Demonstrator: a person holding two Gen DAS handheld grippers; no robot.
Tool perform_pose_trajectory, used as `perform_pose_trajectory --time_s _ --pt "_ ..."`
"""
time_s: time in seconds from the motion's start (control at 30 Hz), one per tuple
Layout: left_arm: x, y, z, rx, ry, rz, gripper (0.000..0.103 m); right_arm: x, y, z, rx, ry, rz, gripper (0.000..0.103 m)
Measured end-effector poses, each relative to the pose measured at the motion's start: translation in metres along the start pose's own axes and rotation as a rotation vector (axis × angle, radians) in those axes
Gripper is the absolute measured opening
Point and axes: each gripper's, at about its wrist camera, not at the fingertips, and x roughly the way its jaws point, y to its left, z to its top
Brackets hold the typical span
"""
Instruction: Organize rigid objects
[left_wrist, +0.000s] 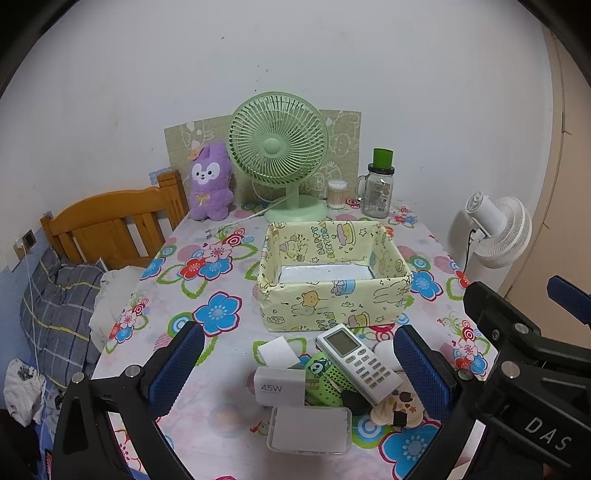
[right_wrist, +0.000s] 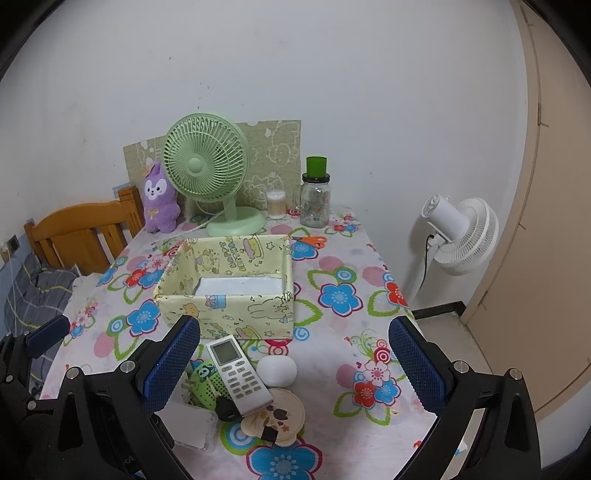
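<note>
Rigid objects, among them a remote control and a 45W charger, lie piled on the counter just before the empty box. Both grippers hover with fingers spread, holding nothing. Sorting seems unstarted; next, grasp the topmost remote.

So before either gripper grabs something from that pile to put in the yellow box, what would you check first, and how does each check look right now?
1. Left gripper open and holding nothing: ok.
2. Right gripper open and holding nothing: ok.
3. Yellow box open on top, only a pale floor showing inside: ok.
4. Remote control free to lift: ok, it lies on top of the pile, on the green case.
5. Pile loose enough for a clean pick: not ok, the 45W charger, the green case and the round coaster are crowded together and overlapping.
6. Scissors clear of the path: ok, they lie behind the box.
</note>
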Motion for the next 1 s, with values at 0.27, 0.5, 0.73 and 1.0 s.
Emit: perform_pose_trajectory --time_s 0.27,0.5,0.73,1.0 --pt "-0.006 -0.004 0.0 0.004 -0.01 0.002 0.103 -0.006 0.0 -0.002 0.002 -0.016 -0.001 0.103" --pt "-0.006 -0.005 0.001 0.004 -0.01 0.002 0.103 -0.009 0.001 -0.002 -0.001 -0.02 -0.001 0.103" --pt "-0.006 -0.005 0.0 0.004 -0.01 0.003 0.103 -0.013 0.001 -0.002 0.001 -0.023 0.006 0.103" --pt "-0.006 -0.004 0.0 0.003 -0.008 0.002 0.103 -0.009 0.001 0.001 0.0 -0.02 0.011 0.103"
